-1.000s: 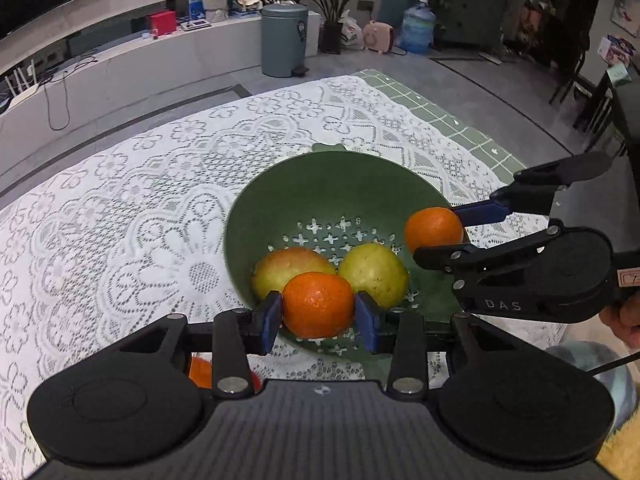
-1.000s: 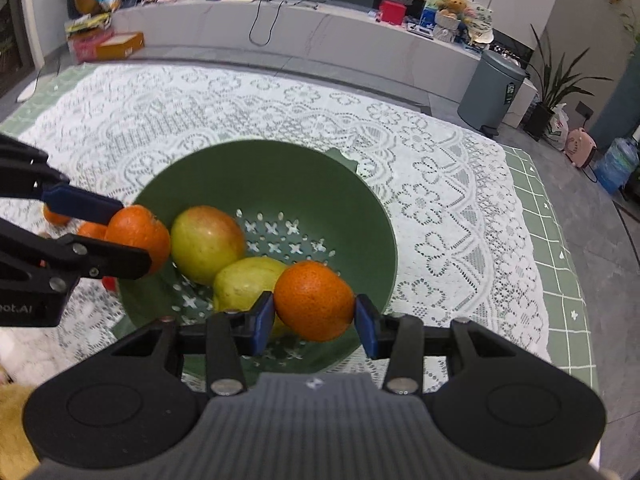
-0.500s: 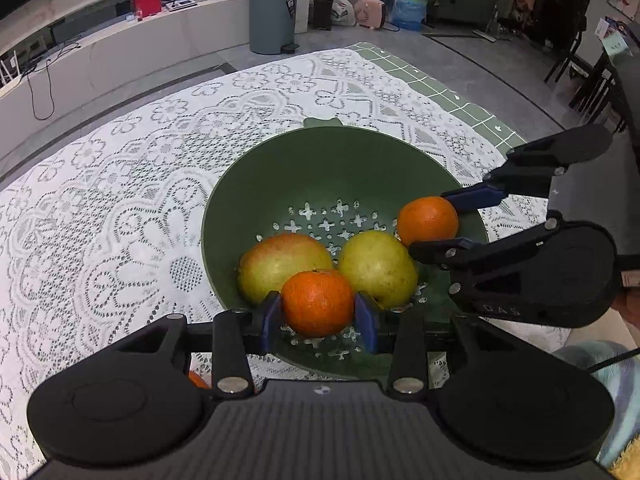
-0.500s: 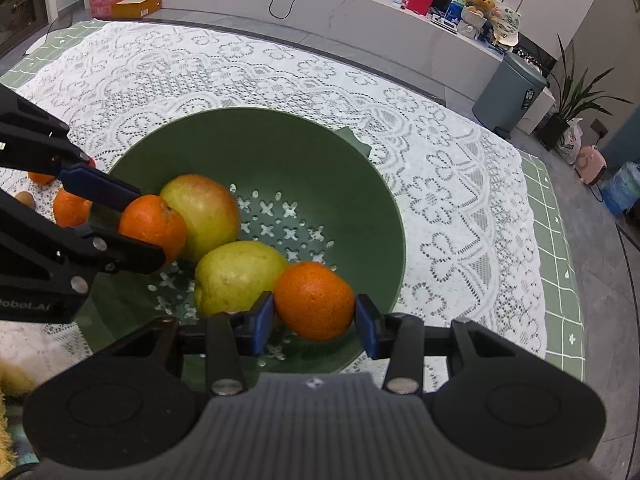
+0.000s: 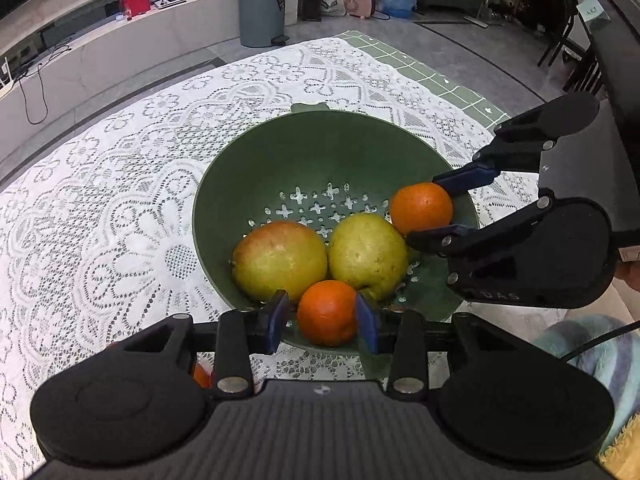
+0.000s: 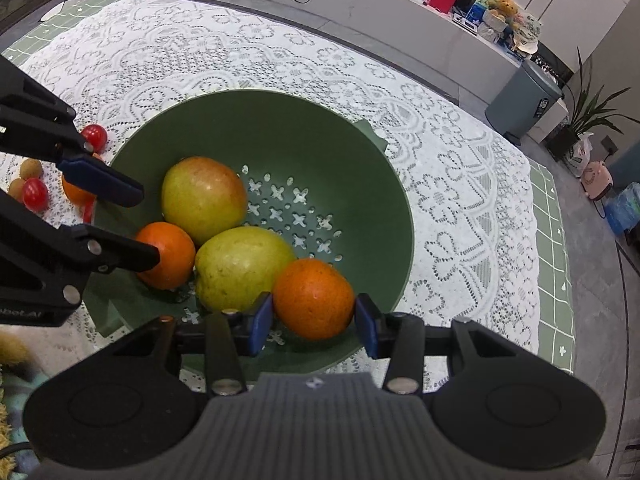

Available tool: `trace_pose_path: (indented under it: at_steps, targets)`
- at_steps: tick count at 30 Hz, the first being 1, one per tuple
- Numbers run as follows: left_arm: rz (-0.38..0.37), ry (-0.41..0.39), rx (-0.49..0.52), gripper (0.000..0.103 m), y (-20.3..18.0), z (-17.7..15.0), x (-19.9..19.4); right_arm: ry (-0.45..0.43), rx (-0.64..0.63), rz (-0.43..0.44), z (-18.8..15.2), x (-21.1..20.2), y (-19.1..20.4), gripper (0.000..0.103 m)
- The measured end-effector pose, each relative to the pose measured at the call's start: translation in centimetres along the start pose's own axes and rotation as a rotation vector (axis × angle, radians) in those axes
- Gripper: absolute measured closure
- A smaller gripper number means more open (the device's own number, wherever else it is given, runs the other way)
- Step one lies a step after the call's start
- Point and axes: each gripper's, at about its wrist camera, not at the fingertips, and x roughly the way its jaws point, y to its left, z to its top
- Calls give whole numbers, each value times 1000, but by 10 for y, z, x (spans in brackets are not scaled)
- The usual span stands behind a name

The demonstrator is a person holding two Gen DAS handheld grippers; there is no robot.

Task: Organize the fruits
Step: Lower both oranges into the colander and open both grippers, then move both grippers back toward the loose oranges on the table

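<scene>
Inside the green colander (image 5: 256, 184), which stands on the lace-covered worktop (image 5: 100, 208), four fruits now crowd the near half of the floor: a red-blushed pear (image 5: 280, 258), a yellow-green pear (image 5: 366, 252) touching it, and a tangerine on either flank. The left-hand tangerine (image 5: 327, 312) sits just inside the colander's near rim, nestled below the two pears; the right-hand tangerine (image 6: 313, 298) lies against the yellow-green pear on the colander's right slope. Each fruit is round, so no axis matters; what counts is that each lies squarely between its own fingers, low in the colander. The left gripper (image 5: 323, 320) reaches level over the near rim, its blue fingers (image 5: 277, 320) a little apart, the left one showing a gap to the peel, so the hold looks loosened. The right gripper (image 6: 314, 318) comes in likewise, fingers close beside its tangerine; whether they touch I cannot tell. Outside the colander's left rim lie cherry tomatoes (image 6: 36, 194) and small pale fruits (image 6: 31, 169).
</scene>
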Motion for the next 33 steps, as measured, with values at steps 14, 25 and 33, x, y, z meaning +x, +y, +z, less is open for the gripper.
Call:
trace_pose_path:
  at_steps: [14,25,33]
  targets:
    - [23,-76,-23,46,1,-11,-43,-64,42,-22,1,-34,5,34]
    - [125,-122,-95,45,23,-39,-84,-194,194,40,-6,-71,36,32]
    - [179,-167,-194,45,49,-66,-107,-260,343,105,-6,-76,71,32]
